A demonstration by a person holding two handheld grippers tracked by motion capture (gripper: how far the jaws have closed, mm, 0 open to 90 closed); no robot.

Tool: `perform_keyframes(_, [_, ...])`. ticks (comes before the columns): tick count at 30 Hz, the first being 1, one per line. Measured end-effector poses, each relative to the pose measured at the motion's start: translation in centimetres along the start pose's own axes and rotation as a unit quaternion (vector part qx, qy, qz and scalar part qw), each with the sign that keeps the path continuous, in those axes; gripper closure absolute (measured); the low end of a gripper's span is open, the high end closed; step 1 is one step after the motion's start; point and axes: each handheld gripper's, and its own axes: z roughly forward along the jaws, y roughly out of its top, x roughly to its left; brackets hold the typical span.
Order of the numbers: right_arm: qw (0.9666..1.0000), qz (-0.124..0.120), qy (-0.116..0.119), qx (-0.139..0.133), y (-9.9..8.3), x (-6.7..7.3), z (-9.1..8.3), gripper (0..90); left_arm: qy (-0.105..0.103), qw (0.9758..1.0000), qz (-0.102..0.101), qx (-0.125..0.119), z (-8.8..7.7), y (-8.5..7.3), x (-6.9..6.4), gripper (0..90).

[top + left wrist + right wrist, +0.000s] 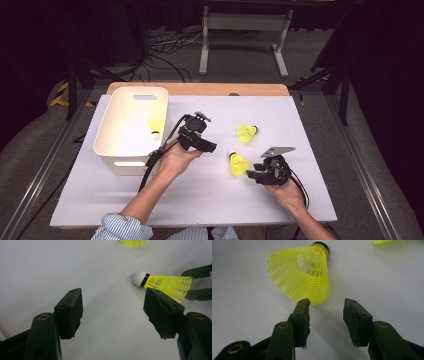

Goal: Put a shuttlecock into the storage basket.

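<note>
A yellow shuttlecock (239, 164) with a white cork lies on its side on the white table (200, 200). My right gripper (252, 175) sits just behind its skirt. In the right gripper view the jaws (327, 312) stand apart with nothing between them, and the mesh skirt (304, 275) ends just ahead of the left jaw's tip. My left gripper (210, 147) hovers left of the shuttlecock, open and empty (113, 312), with the shuttlecock (165, 285) beyond its right jaw. A second shuttlecock (247, 133) lies farther back.
A white bin (112, 132) stands at the table's left with another yellow shuttlecock (156, 125) inside. The right gripper's fingertips (197, 271) reach in at the right edge of the left gripper view. Cables trail from both grippers.
</note>
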Motion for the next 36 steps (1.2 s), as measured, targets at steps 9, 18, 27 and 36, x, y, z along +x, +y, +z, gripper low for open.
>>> perform_keyframes(9, [0.9999, -0.006, -0.006, 0.008, 1.2, 0.2, 0.5, 69.4, -0.002, 1.0000, -0.001, 0.004, 0.3, -0.1, 0.1, 32.6])
perform_keyframes(18, [0.9999, -0.007, -0.005, 0.013, 1.8, 0.3, 1.0, 81.1, -0.005, 0.9999, 0.003, 0.009, 0.7, -0.3, -0.1, 32.6])
perform_keyframes(27, [0.9999, 0.005, 0.006, 0.011, 2.1, 0.0, 1.2, 88.5, -0.002, 0.9999, 0.004, 0.010, 0.8, -0.5, 0.1, 32.6])
perform_keyframes(36, [1.0000, 0.002, 0.006, -0.002, 3.2, 0.5, 0.8, 89.9, -0.003, 0.9999, 0.010, 0.008, 0.6, -0.5, 0.0, 32.6])
